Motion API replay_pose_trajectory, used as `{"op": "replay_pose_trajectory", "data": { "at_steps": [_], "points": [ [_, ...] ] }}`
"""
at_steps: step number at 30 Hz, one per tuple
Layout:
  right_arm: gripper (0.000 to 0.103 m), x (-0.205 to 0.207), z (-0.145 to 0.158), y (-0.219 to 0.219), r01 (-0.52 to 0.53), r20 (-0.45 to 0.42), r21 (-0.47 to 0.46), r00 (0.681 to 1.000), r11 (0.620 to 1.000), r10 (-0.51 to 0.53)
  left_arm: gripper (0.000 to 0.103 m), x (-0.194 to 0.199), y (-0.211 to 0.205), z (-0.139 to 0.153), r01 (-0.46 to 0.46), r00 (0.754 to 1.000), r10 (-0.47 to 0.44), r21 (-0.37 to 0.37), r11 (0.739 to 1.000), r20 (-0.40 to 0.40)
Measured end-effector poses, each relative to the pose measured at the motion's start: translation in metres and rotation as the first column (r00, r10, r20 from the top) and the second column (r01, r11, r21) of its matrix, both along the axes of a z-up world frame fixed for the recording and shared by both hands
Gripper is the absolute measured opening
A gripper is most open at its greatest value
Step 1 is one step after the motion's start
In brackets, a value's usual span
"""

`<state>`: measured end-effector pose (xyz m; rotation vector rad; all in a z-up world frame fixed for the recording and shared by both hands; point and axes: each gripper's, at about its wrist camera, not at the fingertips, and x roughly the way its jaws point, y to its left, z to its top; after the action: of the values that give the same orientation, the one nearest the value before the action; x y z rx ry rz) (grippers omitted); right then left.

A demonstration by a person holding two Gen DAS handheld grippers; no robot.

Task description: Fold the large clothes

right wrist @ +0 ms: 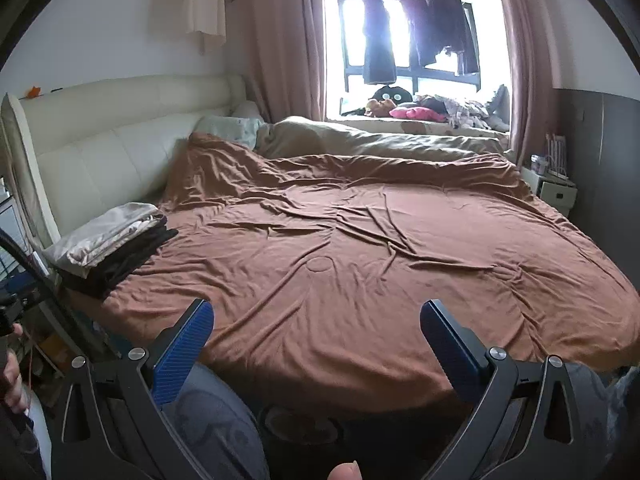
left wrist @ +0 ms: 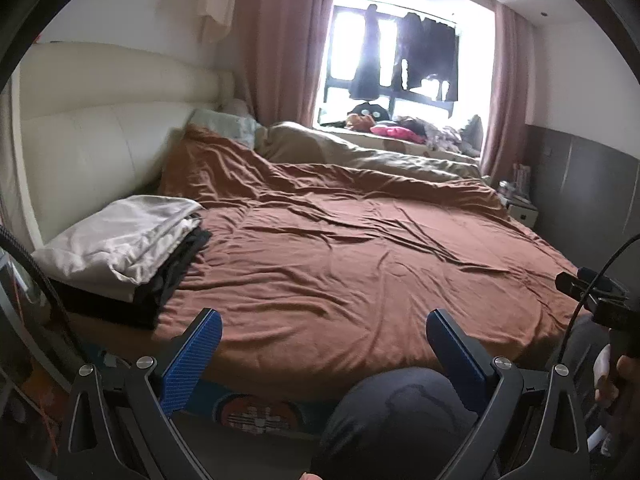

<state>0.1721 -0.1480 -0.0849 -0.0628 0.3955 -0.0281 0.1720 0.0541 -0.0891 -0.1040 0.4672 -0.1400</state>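
At the far left of the bed (left wrist: 360,264), near the cream padded headboard (left wrist: 92,140), sits a stack of folded clothes (left wrist: 132,248): a pale, silky piece lies on top of several dark ones, and the stack rests on the brown cover close to the bed's near edge. In the right wrist view the same stack (right wrist: 108,244) lies further to the left, touching the headboard side of the bed.

The left gripper (left wrist: 323,334) hangs above the near edge of the bed with its blue-padded fingers (left wrist: 200,344) spread wide and nothing between them. Below it a knee in grey patterned trousers (left wrist: 400,412) shows, just beside the mattress edge.

The brown cover is rumpled with many creases across the middle, and no loose garment lies on it. Behind it a beige duvet (left wrist: 360,152) is bunched along the far side, with a pale pillow (left wrist: 224,124) at the headboard end.

The right gripper (right wrist: 316,322) is likewise spread open and empty, held over the near edge of the bed. A thumb tip (right wrist: 344,470) shows at the bottom of that view.

Further right, pink curtains (left wrist: 280,52) frame a bright window (left wrist: 400,52) where dark clothes hang (left wrist: 428,56), and a heap of mixed clothes and toys (right wrist: 440,110) lies on the sill. A small white nightstand (right wrist: 556,192) stands at the right by the grey wall panel.
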Motion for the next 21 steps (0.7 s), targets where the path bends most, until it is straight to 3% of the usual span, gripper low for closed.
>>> {"op": "replay_pose_trajectory", "data": {
  "at_steps": [11, 21],
  "points": [
    [0.103, -0.032, -0.008, 0.004, 0.054, 0.047, -0.007, 0.997, 0.998, -0.054, 0.103, -0.010, -0.014, -0.005, 0.045, 0.999, -0.045, 0.019, 0.999, 0.028],
    [0.103, -0.035, -0.017, 0.012, 0.030, 0.034, -0.005, 0.999, 1.000, -0.030, 0.103, -0.020, -0.008, -0.002, 0.009, 0.998, -0.011, 0.029, 1.000, 0.055]
  ]
}}
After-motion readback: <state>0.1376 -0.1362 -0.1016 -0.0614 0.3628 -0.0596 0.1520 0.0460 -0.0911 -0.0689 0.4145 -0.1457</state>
